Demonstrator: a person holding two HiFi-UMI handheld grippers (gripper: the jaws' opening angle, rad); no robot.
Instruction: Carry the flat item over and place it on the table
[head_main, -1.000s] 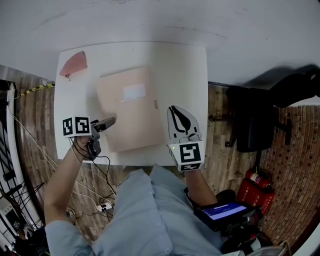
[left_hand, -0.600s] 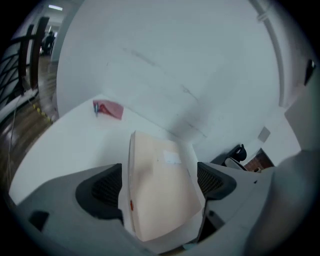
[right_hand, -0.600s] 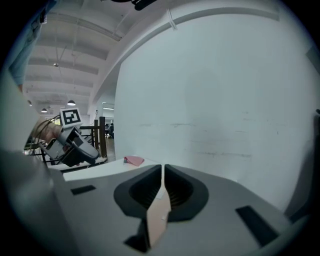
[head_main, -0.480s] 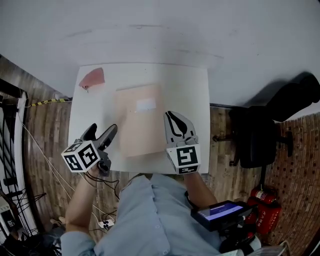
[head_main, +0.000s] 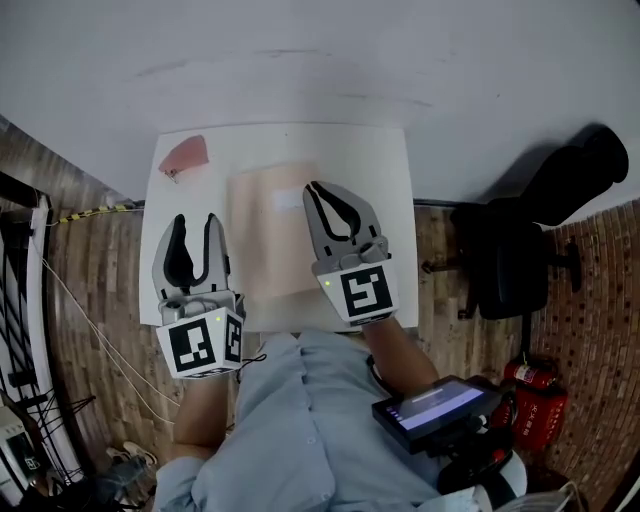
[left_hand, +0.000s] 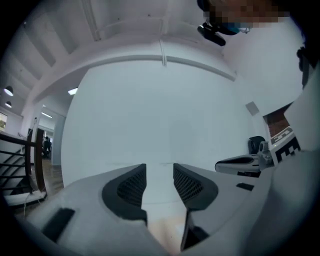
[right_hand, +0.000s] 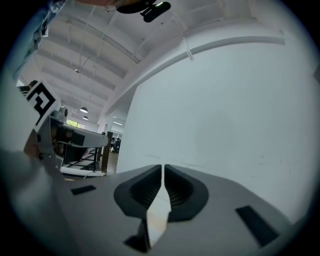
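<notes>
Flat item (head_main: 265, 240) lies on the white table (head_main: 385, 200), fully supported; placement looks done; left gripper (left_hand: 160, 167) jaws partway apart, have just been closing, nothing between; right gripper (right_hand: 163, 167) jaws almost together, empty; best to hold both high and clear so nothing snags it; no containers visible; pink scrap (head_main: 185, 156) at far-left corner.

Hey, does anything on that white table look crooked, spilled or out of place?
Nothing looks spilled or damaged. The tan flat folder lies flat on the white table, only slightly skewed against the table's edges. A small pink item sits alone by the far left corner.
</notes>
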